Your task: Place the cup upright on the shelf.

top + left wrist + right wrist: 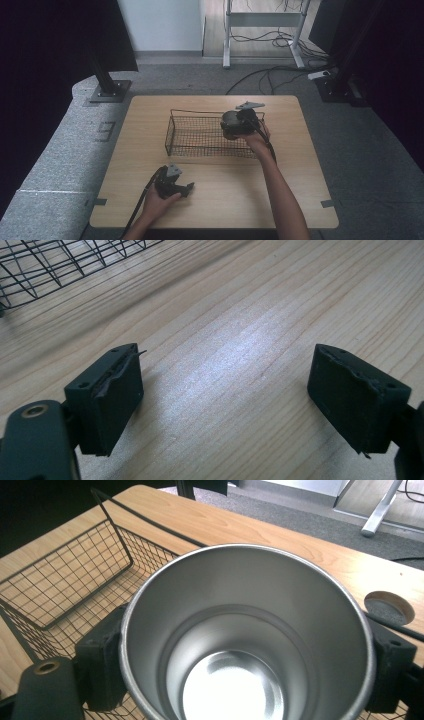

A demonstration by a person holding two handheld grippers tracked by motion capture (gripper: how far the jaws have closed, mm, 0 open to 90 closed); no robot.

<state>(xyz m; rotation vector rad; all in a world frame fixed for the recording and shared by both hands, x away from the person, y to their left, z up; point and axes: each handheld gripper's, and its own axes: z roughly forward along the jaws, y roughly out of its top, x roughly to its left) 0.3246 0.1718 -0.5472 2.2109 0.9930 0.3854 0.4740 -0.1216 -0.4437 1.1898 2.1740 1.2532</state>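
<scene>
One metal cup (247, 630), one wire basket (200, 135), two hand-held grippers.

steel cup (245, 645) | upright, empty | above wire basket (200, 132) right end

The table (260, 315) is pale wood with fine grain, smooth, with a soft sheen at mid-frame. The cup (245, 645) is brushed metal, satin on its walls and bright and glossy at the bottom. The basket (60, 580) at left is thin dark wire. Matt black pads (117, 390) look rubbery, edges frayed.
</scene>
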